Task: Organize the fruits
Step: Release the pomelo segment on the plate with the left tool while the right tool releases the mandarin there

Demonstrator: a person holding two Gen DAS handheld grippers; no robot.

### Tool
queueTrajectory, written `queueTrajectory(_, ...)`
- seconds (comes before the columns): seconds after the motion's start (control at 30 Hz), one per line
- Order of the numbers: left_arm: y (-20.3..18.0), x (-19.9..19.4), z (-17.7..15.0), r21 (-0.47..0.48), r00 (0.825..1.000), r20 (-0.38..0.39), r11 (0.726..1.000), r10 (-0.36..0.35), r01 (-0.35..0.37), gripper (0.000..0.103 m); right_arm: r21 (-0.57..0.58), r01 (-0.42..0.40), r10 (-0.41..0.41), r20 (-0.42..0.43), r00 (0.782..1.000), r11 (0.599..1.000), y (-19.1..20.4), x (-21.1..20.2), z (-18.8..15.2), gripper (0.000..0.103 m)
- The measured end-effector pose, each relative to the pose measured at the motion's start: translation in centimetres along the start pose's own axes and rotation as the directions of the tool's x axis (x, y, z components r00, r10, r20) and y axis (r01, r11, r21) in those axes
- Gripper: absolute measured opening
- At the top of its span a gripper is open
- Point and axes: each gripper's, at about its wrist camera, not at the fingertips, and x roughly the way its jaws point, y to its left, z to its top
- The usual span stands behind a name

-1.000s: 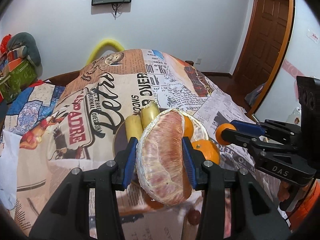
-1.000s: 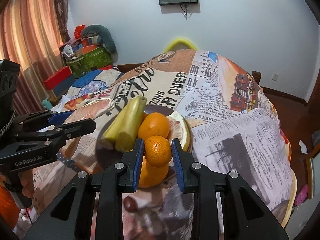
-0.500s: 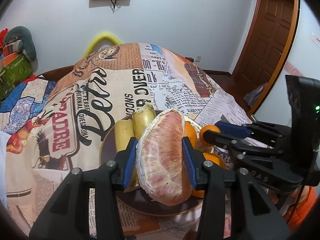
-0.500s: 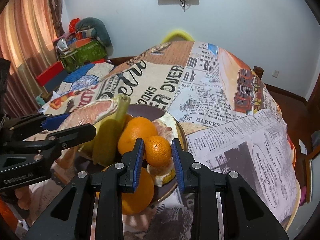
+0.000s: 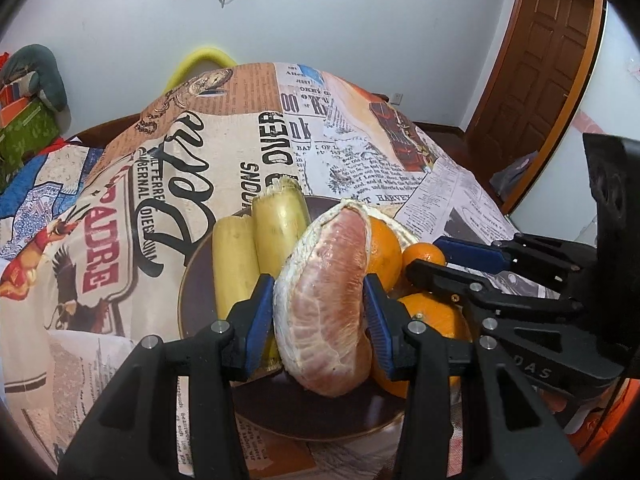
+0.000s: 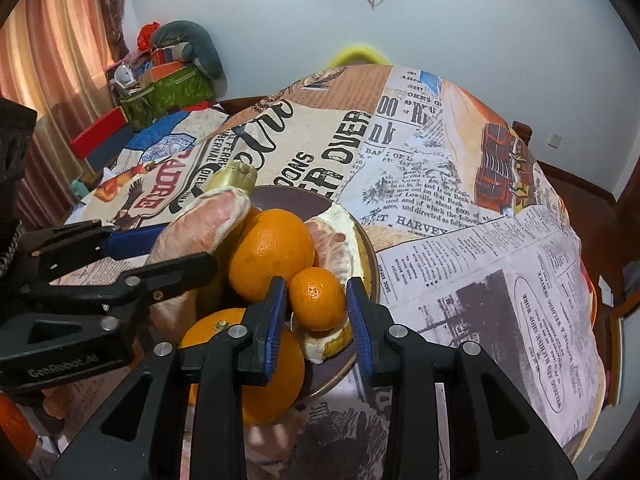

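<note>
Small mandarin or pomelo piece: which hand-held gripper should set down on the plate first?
Right, probably: its hand-held gripper holds the small mandarin low beside the plate rim's fruit.

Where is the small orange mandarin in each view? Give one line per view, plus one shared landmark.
Left wrist view: the small orange mandarin sits right of centre, between the blue pads of the right hand-held gripper reaching in from the right.
Right wrist view: the mandarin sits just below centre, between that gripper's own blue pads.
Shared landmark: the dark round plate beneath the fruit.
</note>
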Motion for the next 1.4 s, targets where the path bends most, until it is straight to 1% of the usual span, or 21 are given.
queueTrajectory(0.13,0.0,-0.3,0.0,0.003,1.000,-0.002,1.000,0.000,0.000,0.044,0.005,-0.010,0.010,-0.001,1.000,1.000,0.0,0.0,0.0,0.033)
queueTrajectory(0.27,0.0,-1.2,0.1,-0.004,1.000,0.017,1.000,0.002,-0.002,0.044,-0.002,-0.002,0.002,0.013,1.000,1.000,0.4,-0.6,0.0,0.041)
queueTrajectory(0.43,-0.1,-3.2,0.3,0.003,0.999,0.039,1.000,0.023,-0.023,0.044,-0.008,0.007,-0.006,0.034,0.999,1.000,0.8,-1.9,0.0,0.041)
queueTrajectory(0.57,-0.3,-5.0,0.1,0.005,0.998,0.052,0.999,0.035,-0.036,0.044,-0.007,0.007,-0.006,0.061,0.998,1.000,1.4,-3.8,-0.2,0.041)
queueTrajectory(0.77,-1.2,-8.1,-0.9,0.021,0.996,0.077,0.998,0.051,-0.053,0.044,0.001,-0.005,0.004,0.100,0.995,1.000,2.5,-6.8,-1.1,0.041)
queueTrajectory(0.9,-1.8,-9.8,-1.9,0.028,0.996,0.076,0.998,0.051,-0.053,0.044,0.008,-0.011,0.010,0.113,0.994,1.000,3.3,-8.3,-2.1,0.041)
queueTrajectory(1.13,-2.6,-11.0,-4.2,0.044,0.997,0.038,0.997,0.067,-0.069,0.044,0.016,-0.017,0.015,0.107,0.994,1.000,4.2,-9.8,-4.3,0.041)
queueTrajectory(1.4,-3.0,-9.5,-7.5,0.044,0.997,-0.066,0.998,0.048,-0.045,0.045,0.024,-0.008,0.007,0.056,0.998,1.000,4.3,-9.4,-7.1,0.041)
